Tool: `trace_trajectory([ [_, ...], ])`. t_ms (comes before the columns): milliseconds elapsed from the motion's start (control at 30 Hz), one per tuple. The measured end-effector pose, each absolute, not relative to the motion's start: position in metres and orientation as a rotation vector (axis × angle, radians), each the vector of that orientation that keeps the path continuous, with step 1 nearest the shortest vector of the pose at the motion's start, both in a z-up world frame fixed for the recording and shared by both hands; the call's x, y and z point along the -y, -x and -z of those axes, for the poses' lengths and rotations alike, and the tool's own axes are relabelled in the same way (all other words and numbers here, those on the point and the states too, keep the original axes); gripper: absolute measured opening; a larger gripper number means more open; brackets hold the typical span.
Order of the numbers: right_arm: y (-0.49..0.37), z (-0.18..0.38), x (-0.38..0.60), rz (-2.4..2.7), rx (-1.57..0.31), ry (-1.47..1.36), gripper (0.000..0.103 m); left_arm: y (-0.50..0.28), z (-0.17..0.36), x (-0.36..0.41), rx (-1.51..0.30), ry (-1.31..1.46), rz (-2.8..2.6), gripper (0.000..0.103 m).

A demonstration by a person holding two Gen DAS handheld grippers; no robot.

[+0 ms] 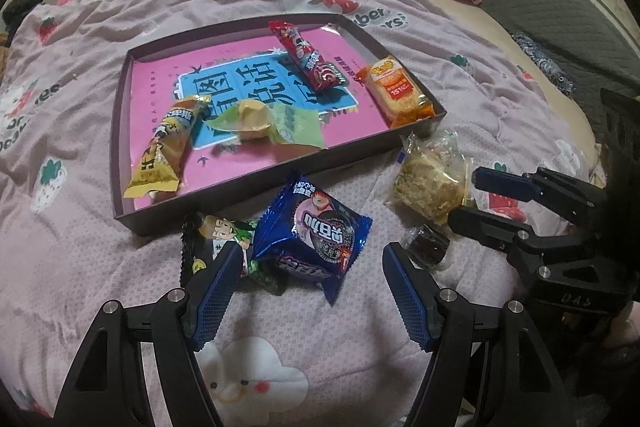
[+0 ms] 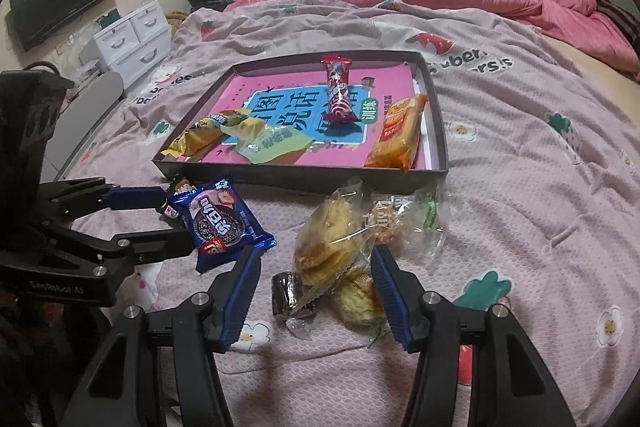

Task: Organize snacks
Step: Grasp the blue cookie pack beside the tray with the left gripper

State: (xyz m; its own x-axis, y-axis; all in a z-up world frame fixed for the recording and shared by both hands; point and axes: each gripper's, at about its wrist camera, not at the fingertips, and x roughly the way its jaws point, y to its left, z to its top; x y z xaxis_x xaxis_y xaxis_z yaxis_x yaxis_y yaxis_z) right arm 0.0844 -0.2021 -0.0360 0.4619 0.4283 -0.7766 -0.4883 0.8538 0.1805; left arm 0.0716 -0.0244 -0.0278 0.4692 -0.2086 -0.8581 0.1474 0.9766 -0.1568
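Step in hand, as judged: pick-up of the loose snacks lying on the bed cover [image 1: 100, 259] for transfer into the shallow box [image 1: 120, 131]. Nearest, the left gripper [image 1: 308, 259] hangs with jaws apart on either side of the blue cookie packet [image 1: 316, 231], pads not pressing it; a dark cartoon-printed packet [image 1: 208, 239] lies partly beneath that packet. The right gripper [image 2: 316, 263] stands likewise apart over the clear bag of crumbly cakes [image 2: 340, 247], with a small dark wrapped sweet [image 2: 286, 293] just beside its left finger. Next move calls for lowering each gripper until its pads bracket one packet only, then closing. Farther off, the box already holds a yellow bar [image 1: 164, 151], a green-wrapped cake [image 1: 260, 123], a red bar [image 1: 308, 59] and an orange cracker pack [image 1: 400, 91] against its right wall. The lower packet's extent is hidden; fingertip contact with the cover cannot be told.
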Motion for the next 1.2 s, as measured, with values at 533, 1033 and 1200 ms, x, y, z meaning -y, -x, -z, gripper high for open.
trace_trajectory([
  [533, -0.093, 0.043, 0.199, -0.564, -0.958, 0.06, 0.057, -0.092, 0.046, 0.047, -1.094, -0.087, 0.231, 0.074],
  [1033, -0.108, 0.055, 0.185, -0.584, -0.98, 0.084, 0.055, -0.095, 0.061, 0.059, -1.102, -0.237, 0.214, 0.074],
  [1200, -0.117, 0.062, 0.181, -0.596, -1.001, 0.074, 0.055, -0.098, 0.063, 0.058, -1.107, -0.236, 0.214, 0.074],
])
